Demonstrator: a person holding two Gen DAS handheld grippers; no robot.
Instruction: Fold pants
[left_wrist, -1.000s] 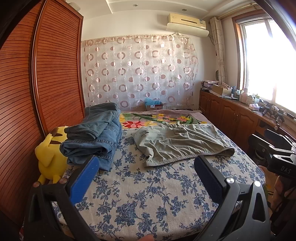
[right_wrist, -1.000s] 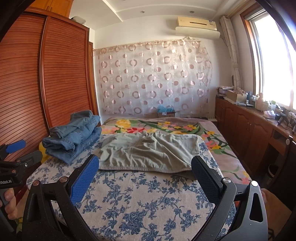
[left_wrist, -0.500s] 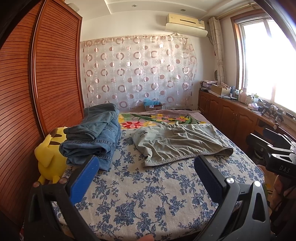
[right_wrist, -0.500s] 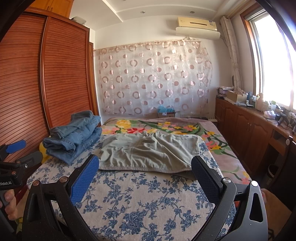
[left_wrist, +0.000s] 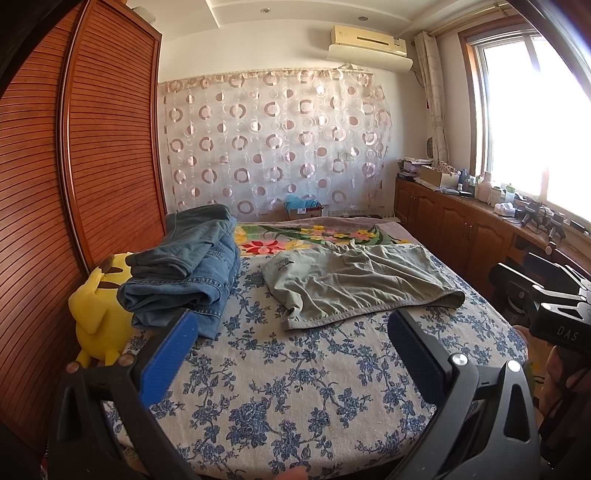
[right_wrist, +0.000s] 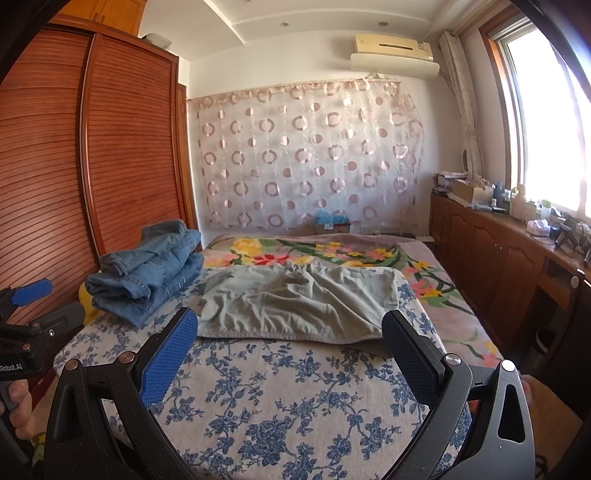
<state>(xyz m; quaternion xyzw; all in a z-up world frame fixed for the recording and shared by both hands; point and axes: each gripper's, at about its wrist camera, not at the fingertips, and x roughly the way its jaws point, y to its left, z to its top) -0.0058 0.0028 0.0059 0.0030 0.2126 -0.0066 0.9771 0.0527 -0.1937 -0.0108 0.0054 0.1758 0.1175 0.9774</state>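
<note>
Grey-green pants (left_wrist: 354, 280) lie spread flat on the blue-flowered bed cover (left_wrist: 295, 387), a little rumpled. They also show in the right wrist view (right_wrist: 299, 302). My left gripper (left_wrist: 288, 328) is open and empty, held above the near part of the bed, short of the pants' near hem. My right gripper (right_wrist: 288, 328) is open and empty, just short of the pants' near hem. Each gripper shows at the edge of the other's view: the right one (left_wrist: 546, 295), the left one (right_wrist: 33, 317).
A stack of folded blue jeans (left_wrist: 184, 273) sits on the bed's left side beside a yellow plush toy (left_wrist: 99, 310). A slatted wooden wardrobe (left_wrist: 74, 184) stands at the left. Wooden cabinets (left_wrist: 461, 229) with clutter run under the window at the right.
Both grippers stay open. The views have barely shifted; the pants have not moved.
</note>
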